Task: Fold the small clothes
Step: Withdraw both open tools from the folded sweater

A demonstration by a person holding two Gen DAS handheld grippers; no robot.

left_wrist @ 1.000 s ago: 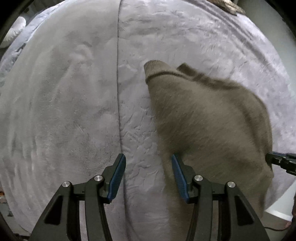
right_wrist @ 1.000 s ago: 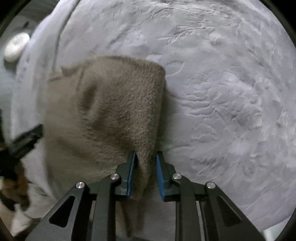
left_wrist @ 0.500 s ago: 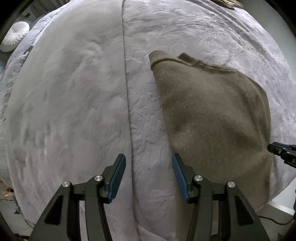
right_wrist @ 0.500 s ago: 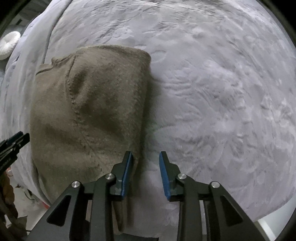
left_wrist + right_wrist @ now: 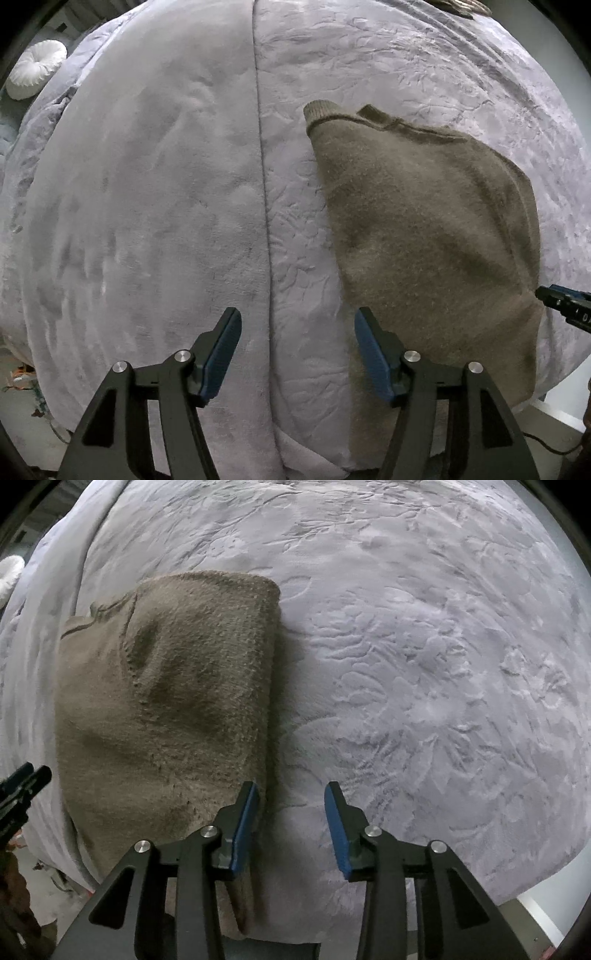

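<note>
Brown knit garment (image 5: 424, 236) is laid flat, partly folded, on the grey plush blanket (image 5: 147, 206); its near end hangs over the blanket's front edge. Left gripper (image 5: 297, 350) is seen spread and empty; the garment lies at its 1 o'clock, the right finger overlapping the near left edge. Right gripper (image 5: 290, 827) is likewise spread, nothing pinched; the garment (image 5: 166, 709) lies at its 11 o'clock, its folded right edge beside the left finger. The long axis runs from 6 to 12 o'clock. Both grippers are judged about equally near.
</note>
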